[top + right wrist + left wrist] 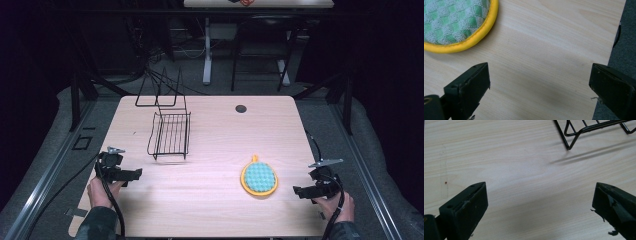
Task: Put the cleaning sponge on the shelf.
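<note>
- Left gripper is wide open and holds nothing, low over the worktop.
- Wire rack stands near it; a bump could tip this light thing.
- Round pot holder lies flat and may slide.
- Right gripper, open and empty, sits by the worktop edge.

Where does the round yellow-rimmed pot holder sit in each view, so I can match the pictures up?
High view: the pot holder lies flat on the table's near right part, just left of the right gripper.
Left gripper view: not in it; the wire rack crosses the top right.
Right gripper view: top left corner, cut by the frame, above the left jaw.
Shared landmark: the light wood table, also the rack in the high view.
</note>
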Tool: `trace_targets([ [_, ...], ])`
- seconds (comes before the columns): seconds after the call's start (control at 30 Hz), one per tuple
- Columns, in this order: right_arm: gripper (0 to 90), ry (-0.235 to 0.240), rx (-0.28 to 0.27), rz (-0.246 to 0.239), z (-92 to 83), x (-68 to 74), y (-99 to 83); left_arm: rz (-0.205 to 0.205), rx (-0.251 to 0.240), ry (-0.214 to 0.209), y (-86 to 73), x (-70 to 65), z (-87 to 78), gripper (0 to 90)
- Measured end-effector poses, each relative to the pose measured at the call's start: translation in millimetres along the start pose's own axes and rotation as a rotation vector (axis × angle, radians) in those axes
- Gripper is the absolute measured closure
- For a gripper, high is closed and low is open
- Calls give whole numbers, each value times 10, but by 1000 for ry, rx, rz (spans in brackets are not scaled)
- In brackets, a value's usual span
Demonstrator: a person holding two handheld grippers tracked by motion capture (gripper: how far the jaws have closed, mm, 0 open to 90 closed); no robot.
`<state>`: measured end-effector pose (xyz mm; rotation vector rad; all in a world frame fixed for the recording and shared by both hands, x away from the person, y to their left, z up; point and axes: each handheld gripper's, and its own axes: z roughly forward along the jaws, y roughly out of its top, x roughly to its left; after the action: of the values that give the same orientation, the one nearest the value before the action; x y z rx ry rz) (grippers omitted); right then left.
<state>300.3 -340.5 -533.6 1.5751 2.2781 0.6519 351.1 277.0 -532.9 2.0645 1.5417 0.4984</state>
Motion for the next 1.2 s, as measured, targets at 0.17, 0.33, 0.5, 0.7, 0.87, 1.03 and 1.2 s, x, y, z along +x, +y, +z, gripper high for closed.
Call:
trace_targets([
  [0.17,19,24,-17,3,3,11,17,2,9,1,4,1,8,1],
  [0.33,19,47,-30,-5,-6,45,46,-2,11,-2,5,3,8,1],
  [0.5,0,83,-50,-10,-16,114,107,2,13,-4,12,-8,9,1],
  [0.7,0,109,-69,-36,-2,191,179,5,10,-9,23,-8,13,0],
  [0.87,0,136,-81,-48,28,268,255,5,12,-12,29,-16,16,0],
  [1.03,0,176,-85,-57,99,375,363,15,17,-17,39,-36,26,0],
  [1.2,14,208,-79,-62,165,429,470,23,23,-18,45,-37,38,0],
])
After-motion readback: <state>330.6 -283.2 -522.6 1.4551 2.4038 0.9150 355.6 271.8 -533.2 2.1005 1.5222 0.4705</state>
